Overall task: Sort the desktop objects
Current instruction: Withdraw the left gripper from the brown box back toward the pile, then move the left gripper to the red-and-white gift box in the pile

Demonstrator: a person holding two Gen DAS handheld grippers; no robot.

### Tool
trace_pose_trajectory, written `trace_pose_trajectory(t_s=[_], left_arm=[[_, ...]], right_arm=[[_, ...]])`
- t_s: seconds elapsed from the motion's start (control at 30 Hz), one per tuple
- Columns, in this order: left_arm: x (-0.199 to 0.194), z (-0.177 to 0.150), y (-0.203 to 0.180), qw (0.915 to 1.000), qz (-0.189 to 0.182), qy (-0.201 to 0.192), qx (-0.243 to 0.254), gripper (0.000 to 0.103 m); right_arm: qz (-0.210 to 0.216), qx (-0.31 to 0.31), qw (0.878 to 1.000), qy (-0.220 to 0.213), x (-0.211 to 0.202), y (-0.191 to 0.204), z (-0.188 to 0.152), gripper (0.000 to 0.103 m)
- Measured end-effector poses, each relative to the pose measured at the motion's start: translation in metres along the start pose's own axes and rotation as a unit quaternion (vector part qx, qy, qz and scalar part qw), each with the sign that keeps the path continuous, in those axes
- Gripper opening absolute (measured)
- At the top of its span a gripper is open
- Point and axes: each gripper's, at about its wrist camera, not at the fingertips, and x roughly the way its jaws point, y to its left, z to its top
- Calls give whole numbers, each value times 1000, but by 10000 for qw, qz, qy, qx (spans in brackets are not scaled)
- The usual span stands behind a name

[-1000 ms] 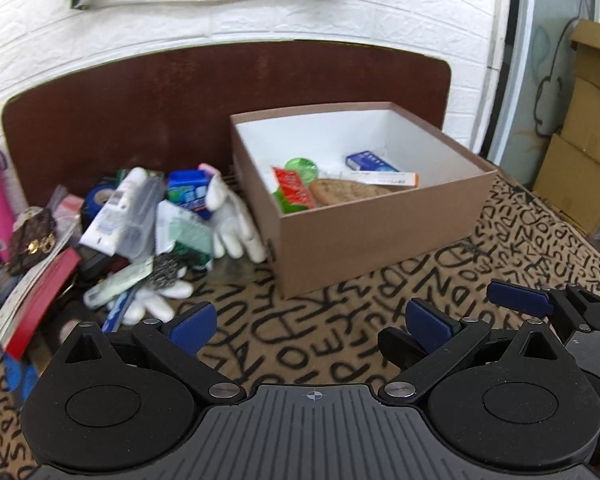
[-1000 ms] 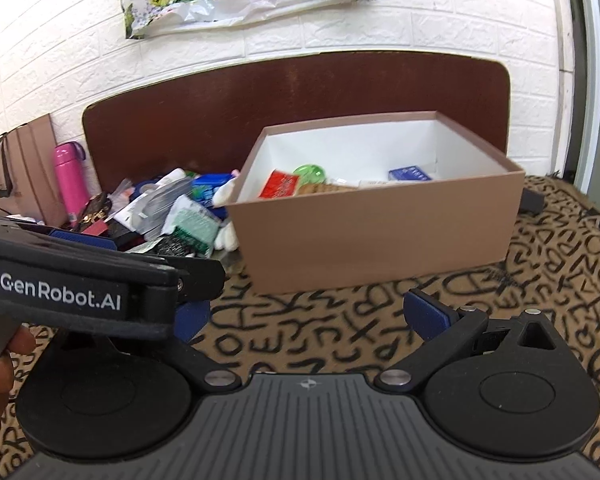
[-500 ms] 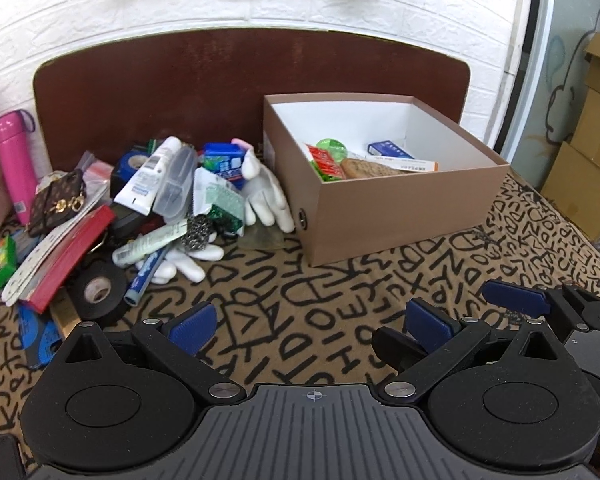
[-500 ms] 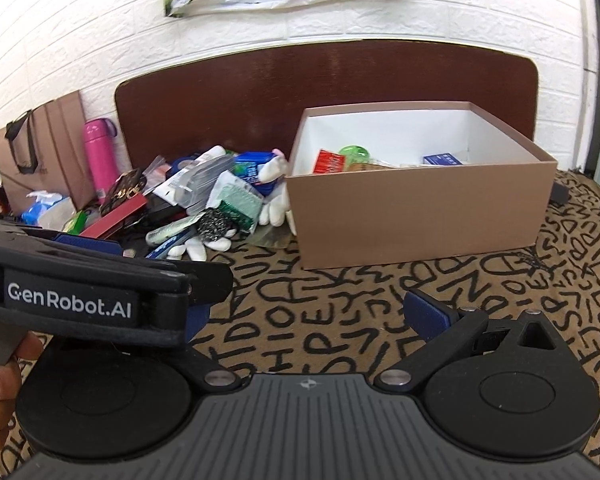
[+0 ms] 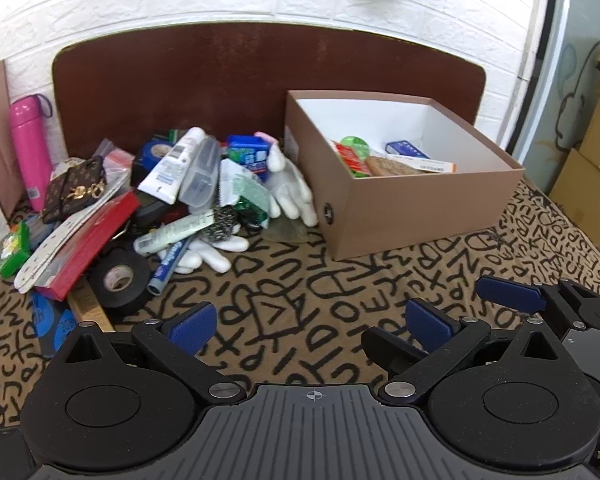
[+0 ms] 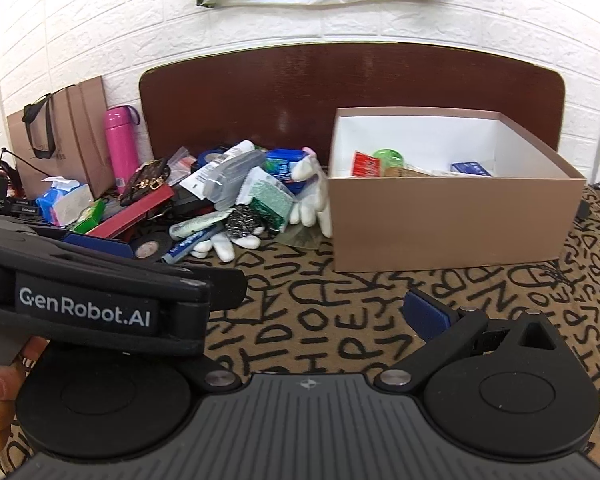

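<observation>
A brown cardboard box (image 5: 416, 216) (image 6: 452, 220) stands on the letter-print cloth and holds a red packet (image 5: 352, 158), a green lid, a round cracker and a blue carton. Left of it lies a heap: white gloves (image 5: 288, 192), a white tube (image 5: 172, 164), a blue pack (image 5: 248, 156), a steel scourer (image 5: 220, 226), a black tape roll (image 5: 118, 278), a red box (image 5: 88, 240). My left gripper (image 5: 310, 322) is open and empty, well short of both. My right gripper (image 6: 320, 308) is open and empty; the left gripper's body hides its left finger.
A pink flask (image 5: 28, 144) (image 6: 120, 148) and a brown paper bag (image 6: 68, 132) stand at the far left by the wall. A dark wooden board (image 5: 260, 76) backs the table. Cardboard cartons (image 5: 596, 152) stand off to the right. A tissue pack (image 6: 64, 200) lies left.
Both grippers have drawn back and away from the box, and the left view has turned left, so more of the heap and the flask shows. Both stay open and empty.
</observation>
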Motion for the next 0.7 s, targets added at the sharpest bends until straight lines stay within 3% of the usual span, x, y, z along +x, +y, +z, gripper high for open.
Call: trace_pose_trajectory(t_s=[0.33, 0.7], left_arm=[[-3, -9, 49, 9994, 32, -28, -354, 103], [-27, -16, 120, 9954, 430, -393, -764, 103]], right_arm=[[344, -185, 9992, 116, 24, 34, 6, 103], [1023, -468, 9937, 14, 51, 82, 21, 103]])
